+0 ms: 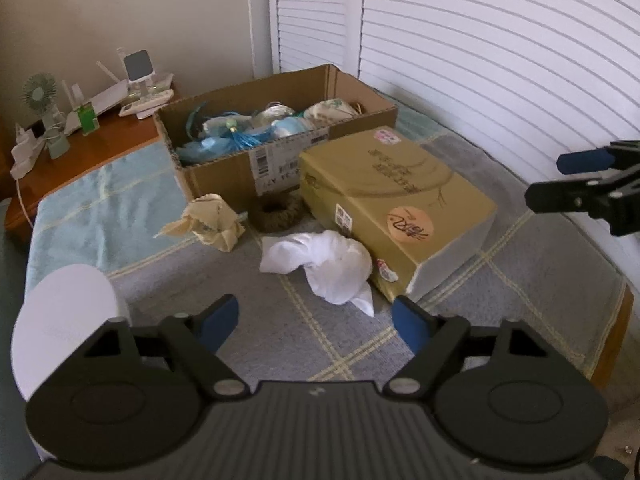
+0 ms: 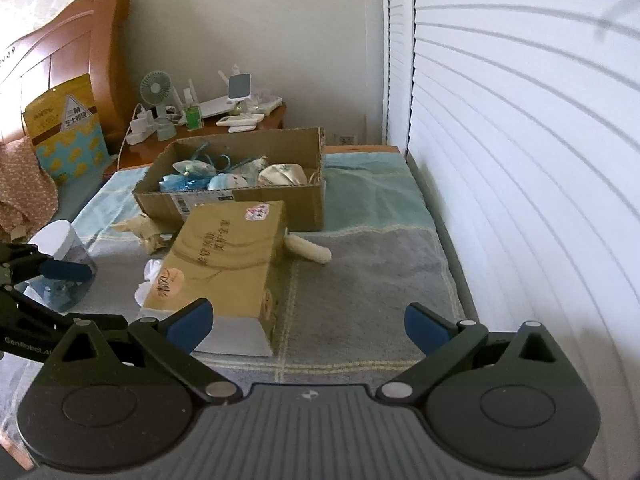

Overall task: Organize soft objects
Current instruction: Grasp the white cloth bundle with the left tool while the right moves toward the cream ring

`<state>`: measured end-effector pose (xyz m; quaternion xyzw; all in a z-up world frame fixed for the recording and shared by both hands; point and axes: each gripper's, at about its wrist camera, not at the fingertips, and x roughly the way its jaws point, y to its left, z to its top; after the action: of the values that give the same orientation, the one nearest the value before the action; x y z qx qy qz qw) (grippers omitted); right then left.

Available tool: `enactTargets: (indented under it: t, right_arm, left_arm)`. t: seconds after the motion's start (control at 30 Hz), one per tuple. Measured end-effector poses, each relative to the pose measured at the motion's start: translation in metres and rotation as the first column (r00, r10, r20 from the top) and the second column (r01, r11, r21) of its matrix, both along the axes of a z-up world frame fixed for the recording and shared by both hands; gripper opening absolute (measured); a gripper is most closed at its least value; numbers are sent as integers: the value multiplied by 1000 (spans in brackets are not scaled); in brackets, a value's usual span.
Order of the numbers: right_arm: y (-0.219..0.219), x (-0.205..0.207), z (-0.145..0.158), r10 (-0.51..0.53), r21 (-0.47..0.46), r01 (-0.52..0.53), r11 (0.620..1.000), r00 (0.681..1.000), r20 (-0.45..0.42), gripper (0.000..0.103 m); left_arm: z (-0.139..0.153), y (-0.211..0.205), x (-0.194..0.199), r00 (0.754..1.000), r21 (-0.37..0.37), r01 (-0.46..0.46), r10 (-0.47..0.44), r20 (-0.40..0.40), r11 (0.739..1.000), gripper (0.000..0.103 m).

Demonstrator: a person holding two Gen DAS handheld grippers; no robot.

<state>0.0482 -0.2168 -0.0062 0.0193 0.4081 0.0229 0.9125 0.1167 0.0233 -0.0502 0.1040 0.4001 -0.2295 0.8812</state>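
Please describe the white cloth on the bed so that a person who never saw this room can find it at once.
Start at the open cardboard box at the far end of the bed, then go to the closed yellow box in front of it. The white cloth lies crumpled on the grey blanket against that box's near left side. It is pure white, while the crumpled cloth to its left is beige.
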Motion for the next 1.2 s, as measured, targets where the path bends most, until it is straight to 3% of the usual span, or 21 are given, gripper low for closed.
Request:
enactTargets:
  t: [0.13, 0.27, 0.4, 0.5, 0.6, 1.2]
  right_arm:
    - [-1, 4, -6, 3, -2, -3, 1000, 1000, -14, 103]
    - [-1, 8, -11, 8, -11, -8, 1000, 1000, -22, 103]
    - [-3, 11, -16, 5, -12, -5, 1000, 999, -36, 103]
    - [-4, 12, -19, 4, -17, -5, 1000, 999, -47, 103]
    - [-5, 13, -20, 4, -21, -5, 1000, 999, -49, 103]
    - [-17, 20, -16, -28, -60, 28, 998, 1000, -3, 103]
  left_arm:
    - [-5, -7, 5, 999, -3, 33, -33, 2, 999, 58]
    - [-11, -13, 11, 998, 13, 62, -62, 5, 998, 53]
    - [-20, -17, 18, 997, 22, 74, -73, -10, 997, 41]
    - [-23, -16, 22, 997, 5, 75, -75, -17, 997, 40]
    - [-23, -15, 23, 996, -22, 90, -91, -20, 996, 30]
    - [-9, 1, -6, 1000, -32, 21, -21, -9, 999, 27]
